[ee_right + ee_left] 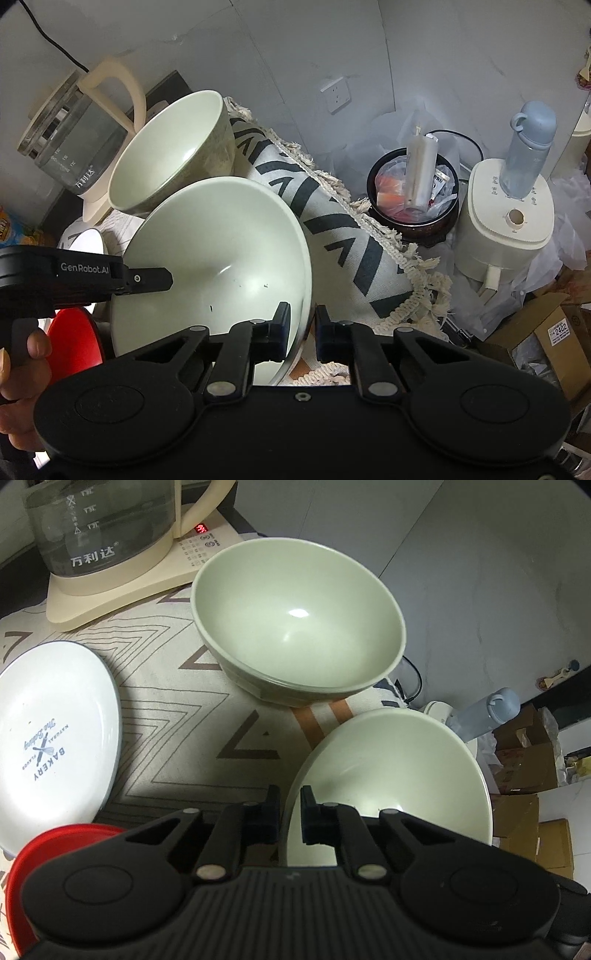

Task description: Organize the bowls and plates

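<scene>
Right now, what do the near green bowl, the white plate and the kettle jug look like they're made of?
Near green bowl: glazed ceramic or melamine, cannot tell which; smooth pale green with a soft highlight.
White plate: likely glazed ceramic; glossy white with printed bakery lettering.
Kettle jug: clear glass, with level markings showing through, on a cream, matte, plastic-looking handle and base.

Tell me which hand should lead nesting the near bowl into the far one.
Left, probably. The left gripper and right gripper each pinch the near bowl by its rim, but the far bowl lies straight ahead of the left.
</scene>
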The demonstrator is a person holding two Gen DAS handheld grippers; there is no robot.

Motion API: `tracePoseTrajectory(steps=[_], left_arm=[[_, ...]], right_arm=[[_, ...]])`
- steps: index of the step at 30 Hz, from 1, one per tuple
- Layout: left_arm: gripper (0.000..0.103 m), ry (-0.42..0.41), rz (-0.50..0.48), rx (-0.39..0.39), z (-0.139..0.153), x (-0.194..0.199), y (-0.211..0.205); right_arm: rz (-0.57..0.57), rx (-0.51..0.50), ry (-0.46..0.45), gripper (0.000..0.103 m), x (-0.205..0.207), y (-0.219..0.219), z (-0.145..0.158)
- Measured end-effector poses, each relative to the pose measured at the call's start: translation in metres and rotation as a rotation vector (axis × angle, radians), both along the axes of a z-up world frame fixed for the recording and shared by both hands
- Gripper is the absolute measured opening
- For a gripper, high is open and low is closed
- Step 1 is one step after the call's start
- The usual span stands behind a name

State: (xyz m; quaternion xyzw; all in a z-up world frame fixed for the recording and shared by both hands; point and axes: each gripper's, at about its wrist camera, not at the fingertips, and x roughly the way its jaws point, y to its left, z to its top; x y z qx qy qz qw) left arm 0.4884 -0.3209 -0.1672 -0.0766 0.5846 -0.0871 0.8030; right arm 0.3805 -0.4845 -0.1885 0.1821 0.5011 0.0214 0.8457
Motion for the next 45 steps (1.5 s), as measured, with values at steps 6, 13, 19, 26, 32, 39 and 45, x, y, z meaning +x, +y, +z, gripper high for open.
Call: tracePoseTrajectory(steps=[6,13,19,26,32,39,45], left_arm=[[0.007,-0.027,0.001,-0.039,0.016,-0.012,0.006],[0.006,-0.080,-0.006,-0.070,0.044,-0.028,0.017],[0.006,-0.122,0.013,-0.077,0.069,-0.040,0.037],[0.006,-0.150,0.045,-0.081,0.086,-0.051,0.064],[0.006,-0.163,0.080,-0.083,0.095,-0.061,0.091],[0.006,-0.158,0.124,-0.087,0.099,-0.075,0.120],[0.006,-0.145,0.157,-0.085,0.094,-0.087,0.143]], right_arm=[[-0.006,-0.005,-0.040,0.014,-0.010,-0.001,0.018],[-0.018,-0.013,-0.112,0.014,-0.025,0.003,0.046],[0.009,-0.025,-0.176,0.014,-0.030,0.018,0.070],[0.040,-0.021,-0.217,0.014,-0.035,0.042,0.084],[0.072,-0.016,-0.233,0.014,-0.037,0.064,0.092],[0.118,-0.018,-0.244,0.014,-0.040,0.091,0.099],[0.159,-0.026,-0.236,0.014,-0.043,0.112,0.098]])
